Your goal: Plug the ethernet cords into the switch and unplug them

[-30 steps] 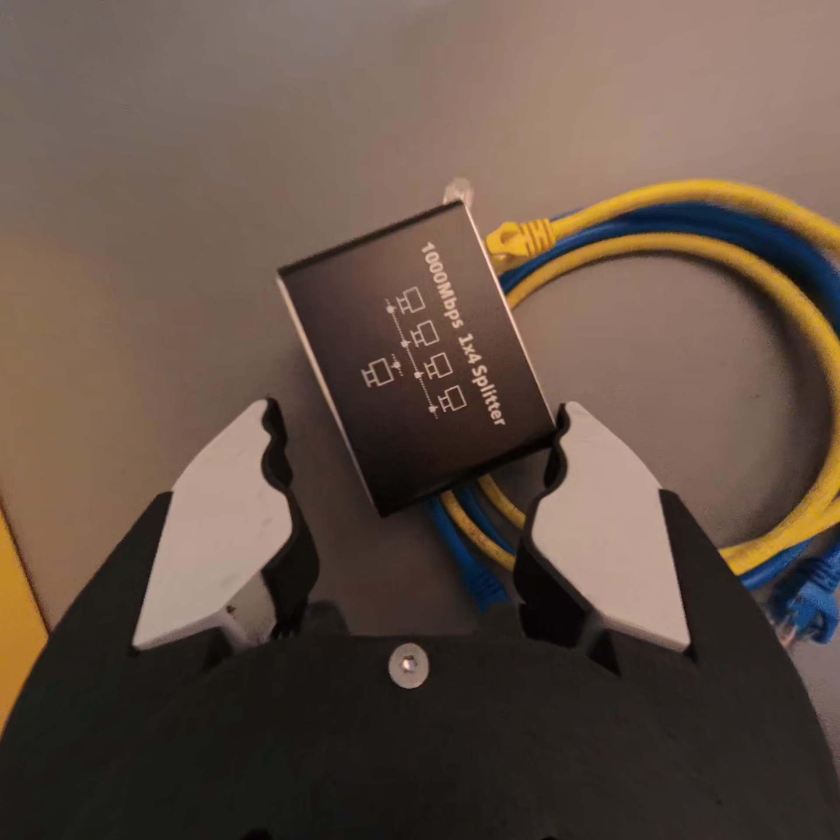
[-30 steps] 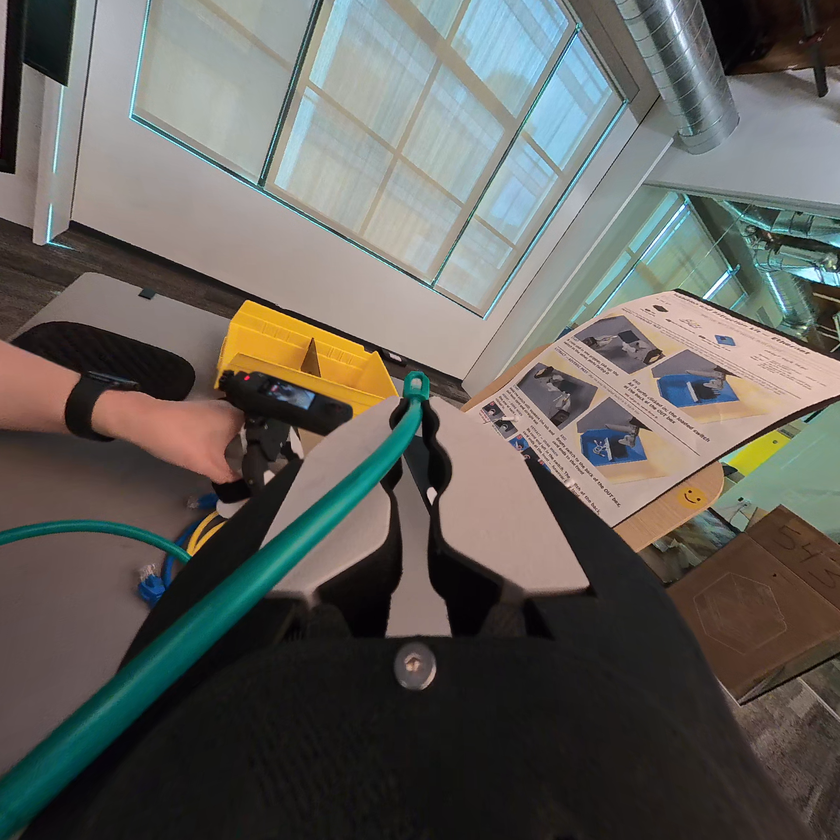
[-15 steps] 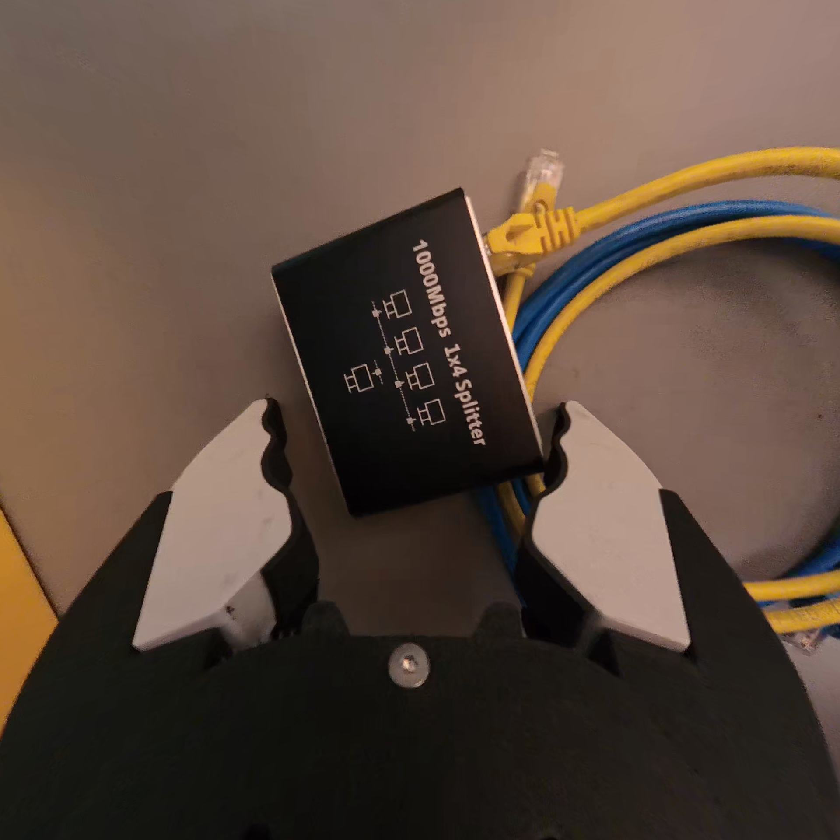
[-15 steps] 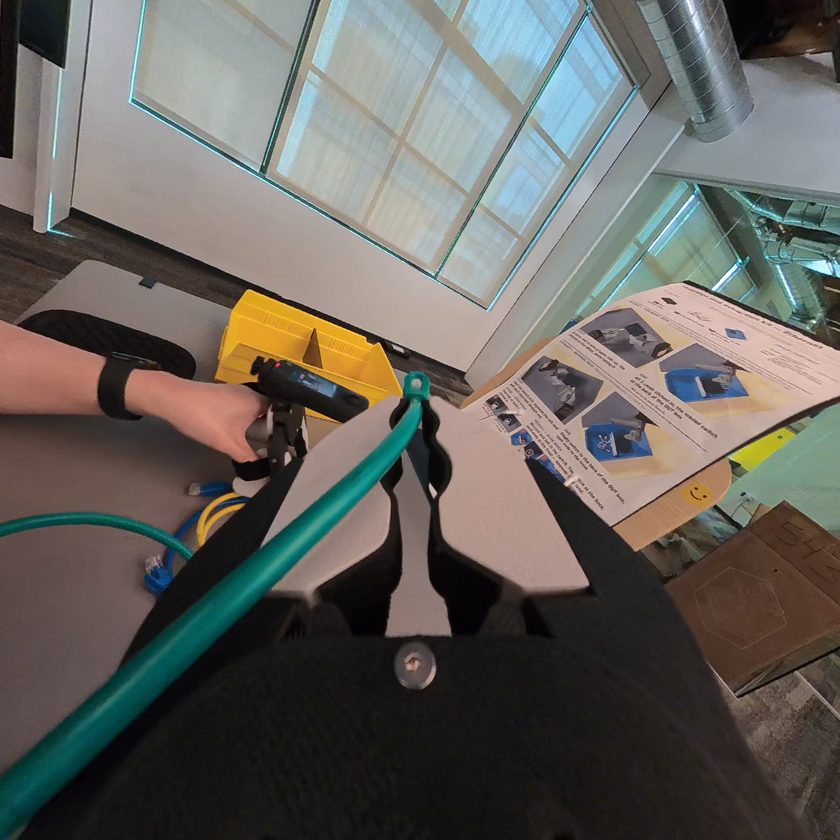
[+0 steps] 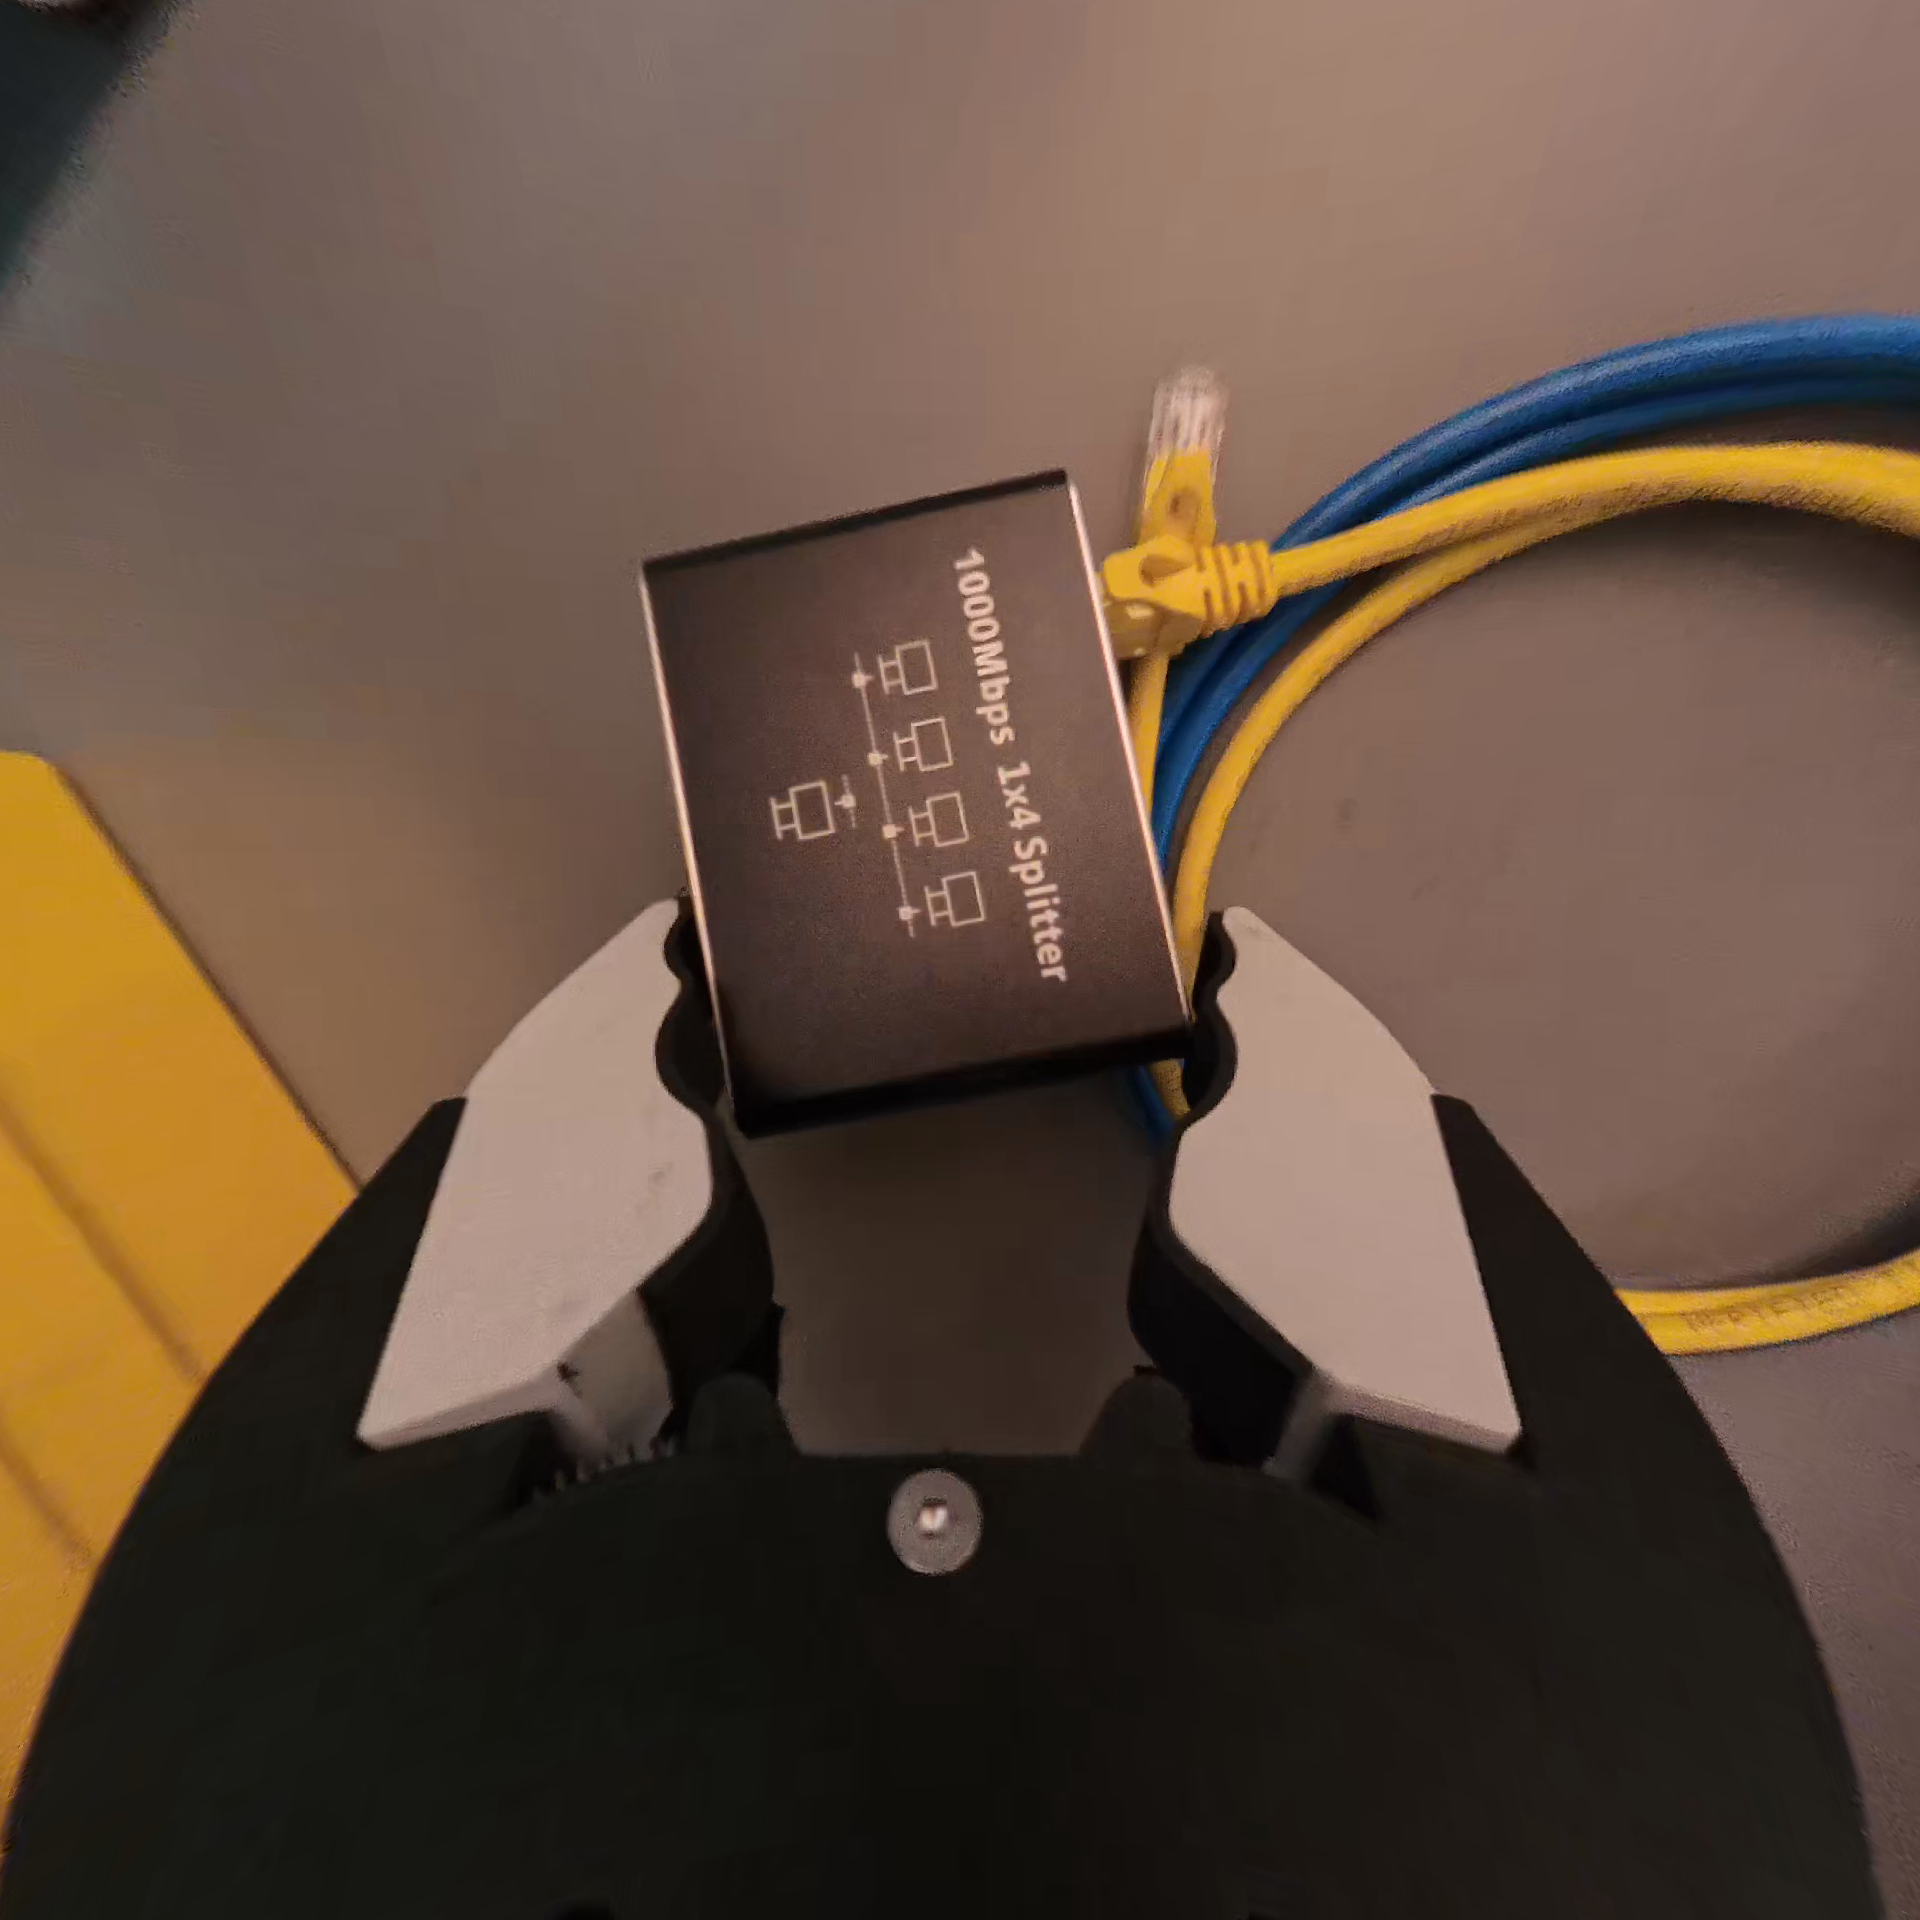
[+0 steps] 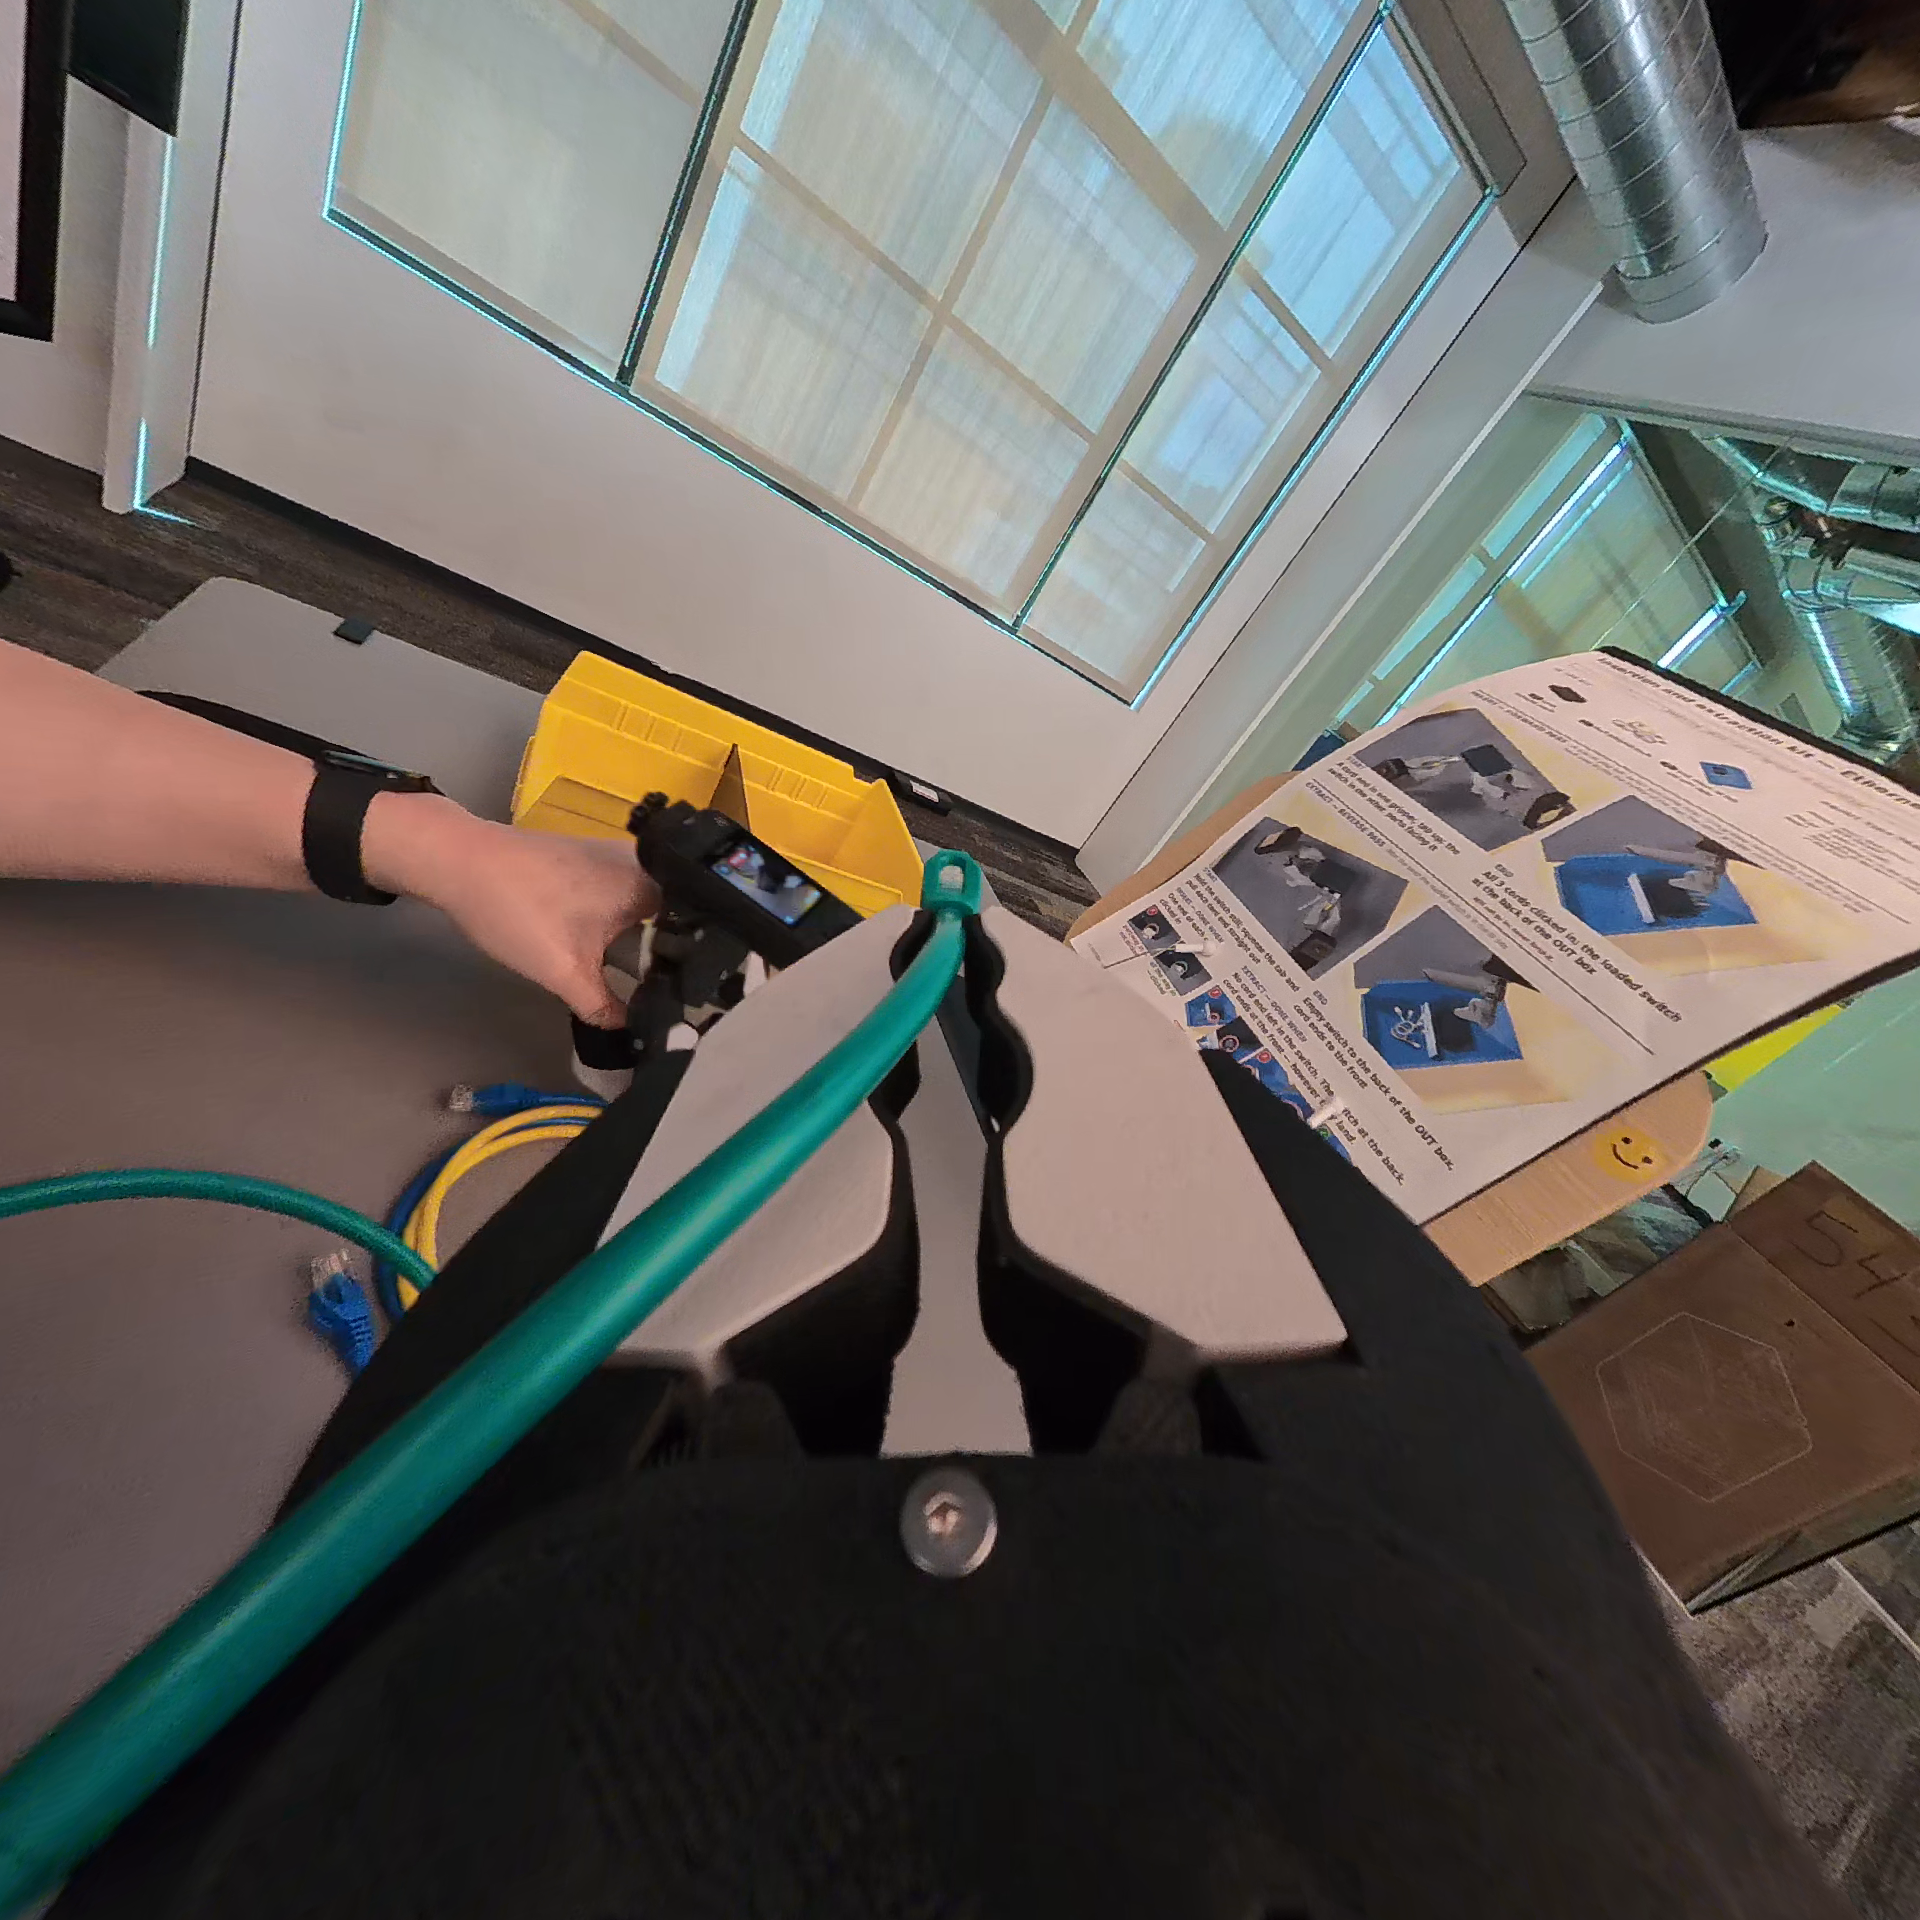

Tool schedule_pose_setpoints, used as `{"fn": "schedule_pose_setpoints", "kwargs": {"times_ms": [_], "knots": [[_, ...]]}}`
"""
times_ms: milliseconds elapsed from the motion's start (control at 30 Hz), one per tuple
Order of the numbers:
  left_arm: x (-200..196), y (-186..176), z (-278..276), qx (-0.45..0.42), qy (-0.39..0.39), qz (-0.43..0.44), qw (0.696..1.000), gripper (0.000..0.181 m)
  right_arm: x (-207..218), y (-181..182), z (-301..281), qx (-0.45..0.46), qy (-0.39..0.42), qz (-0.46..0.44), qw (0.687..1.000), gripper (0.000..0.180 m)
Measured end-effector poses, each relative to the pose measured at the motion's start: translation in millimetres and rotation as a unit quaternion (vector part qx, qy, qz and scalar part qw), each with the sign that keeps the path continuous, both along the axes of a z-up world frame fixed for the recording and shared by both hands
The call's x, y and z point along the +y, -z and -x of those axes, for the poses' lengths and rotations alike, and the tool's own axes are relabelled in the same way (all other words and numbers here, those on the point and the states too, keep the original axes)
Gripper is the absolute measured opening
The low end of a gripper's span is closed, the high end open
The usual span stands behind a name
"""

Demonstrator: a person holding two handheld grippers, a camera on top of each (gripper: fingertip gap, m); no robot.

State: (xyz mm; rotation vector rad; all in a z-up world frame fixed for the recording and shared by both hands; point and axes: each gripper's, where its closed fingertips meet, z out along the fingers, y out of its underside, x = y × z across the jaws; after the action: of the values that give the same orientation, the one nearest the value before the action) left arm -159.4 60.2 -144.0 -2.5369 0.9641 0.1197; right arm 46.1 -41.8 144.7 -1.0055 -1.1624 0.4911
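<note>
Left hand (image 6: 540,914): reaches in from the left edge of the right wrist view, wrist banded in black, wrapped round the handle of the left claw (image 5: 940,997), which points down at the table (image 5: 416,416)
Left claw state: fingers (image 5: 582,1143) set on either side of the switch (image 5: 914,790), their black inner pads touching its near corners; closed on it
Switch: black box with pale markings on top, lying flat on the grey table, its near end between the claw tips, far end turned slightly left
Yellow cord (image 5: 1558,509): one plug sits against the switch's right side near the far corner; whether it is seated in a port cannot be told. A second clear plug tip just beyond it is blurred
Blue cord (image 5: 1610,405): looped with the yellow one to the right of the switch, running out of frame
Yellow bin (image 6: 717,790): on the table beyond the left hand; partly hidden by it
Right claw (image 6: 951,935): raised above the table, aimed toward a windowed wall; closed to a narrow slit on the green cord (image 6: 623,1278)
Green cord: boot end pokes out past the tips, its plug hidden; the rest crosses the left finger and leaves at the bottom left
Instruction sheet (image 6: 1507,935): on a board at the right, cut off by the frame
</note>
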Motion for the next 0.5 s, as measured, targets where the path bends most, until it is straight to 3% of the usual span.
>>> {"fn": "schedule_pose_setpoints", "kwargs": {"times_ms": [33, 233, 333, 500], "knots": [[3, -8, -3, -0.006, 0.006, -0.025, 1.0, 0.088, 0, 0, 1, 0.0, 0.001, -0.003, 1.0, 0.006], [9, -59, -19, -0.112, 0.016, -0.091, 0.989, 0.087, 5, 1, 9, -0.003, 0.009, -0.013, 1.0, 0.005], [2, -55, -18, -0.131, 0.021, -0.053, 0.99, 0.086, 9, 7, 14, -0.014, 0.015, -0.009, 1.0, 0.006], [-7, -49, -8, -0.179, 0.008, -0.064, 0.982, 0.086, 14, 12, 19, -0.024, 0.017, -0.001, 1.0, 0.006]]}}
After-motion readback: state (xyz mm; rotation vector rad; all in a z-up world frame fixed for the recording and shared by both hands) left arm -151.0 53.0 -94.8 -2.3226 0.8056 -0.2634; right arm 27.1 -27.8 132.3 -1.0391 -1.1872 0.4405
